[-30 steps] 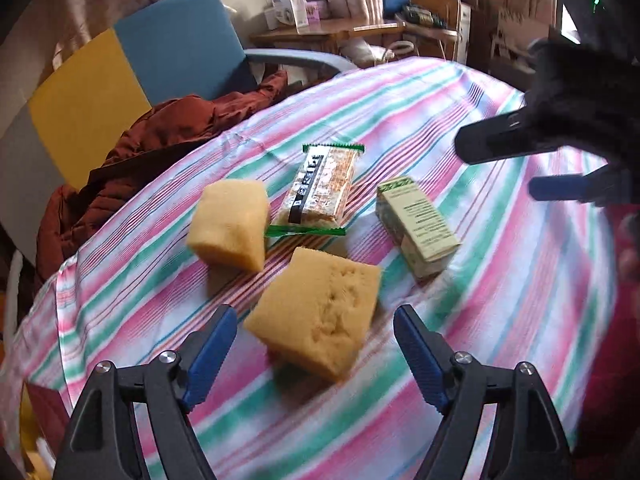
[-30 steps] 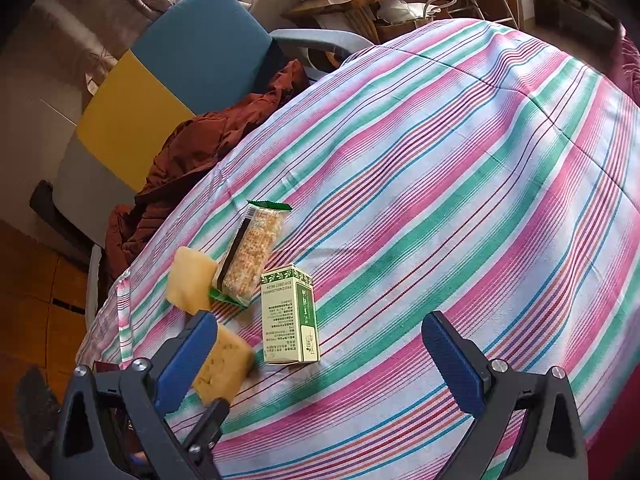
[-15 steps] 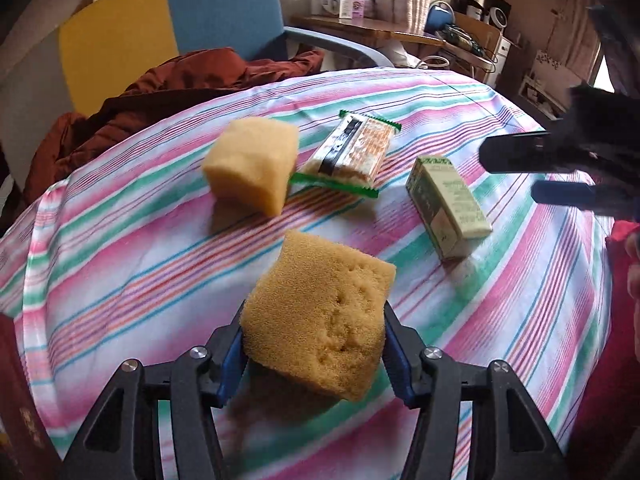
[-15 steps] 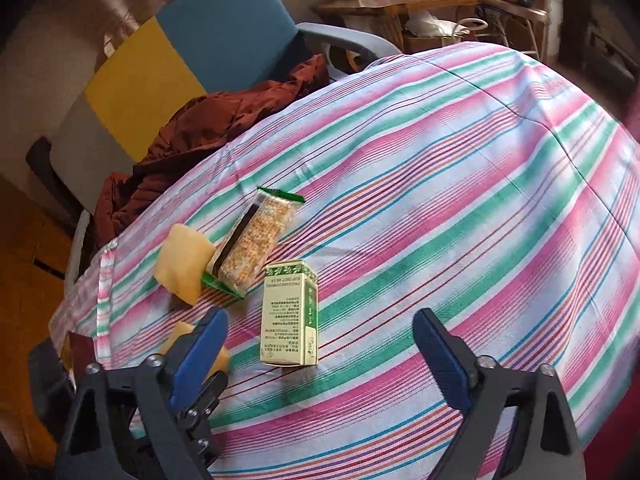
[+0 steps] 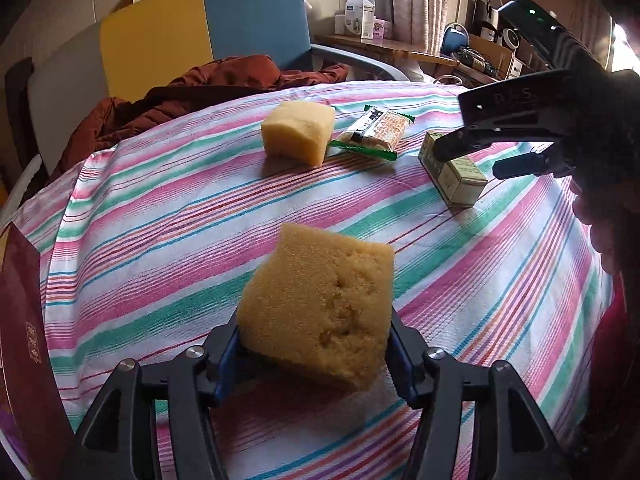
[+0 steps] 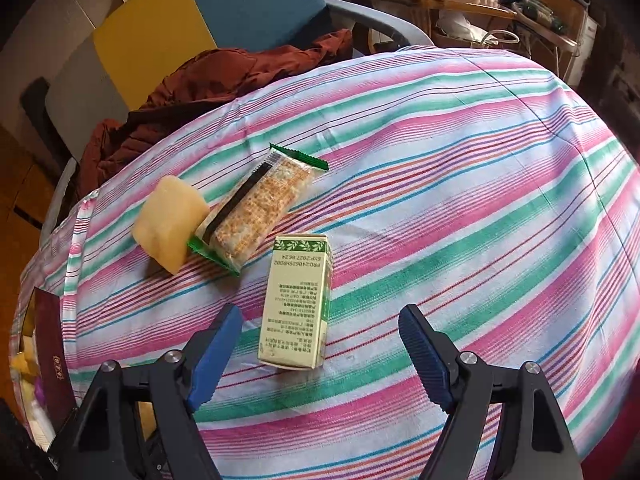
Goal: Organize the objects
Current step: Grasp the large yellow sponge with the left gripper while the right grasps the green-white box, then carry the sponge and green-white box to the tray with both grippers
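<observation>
Between left tongs point(image 5: 314, 354), sponge point(image 5: 320, 304)

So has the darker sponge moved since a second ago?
Yes. The darker sponge left its spot beside the green box and now sits clamped in the left claw, farther from the pale sponge.

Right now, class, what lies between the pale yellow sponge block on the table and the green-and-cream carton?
The green-edged cracker packet lies between the pale sponge and the carton, seen best in the right wrist view.
</observation>
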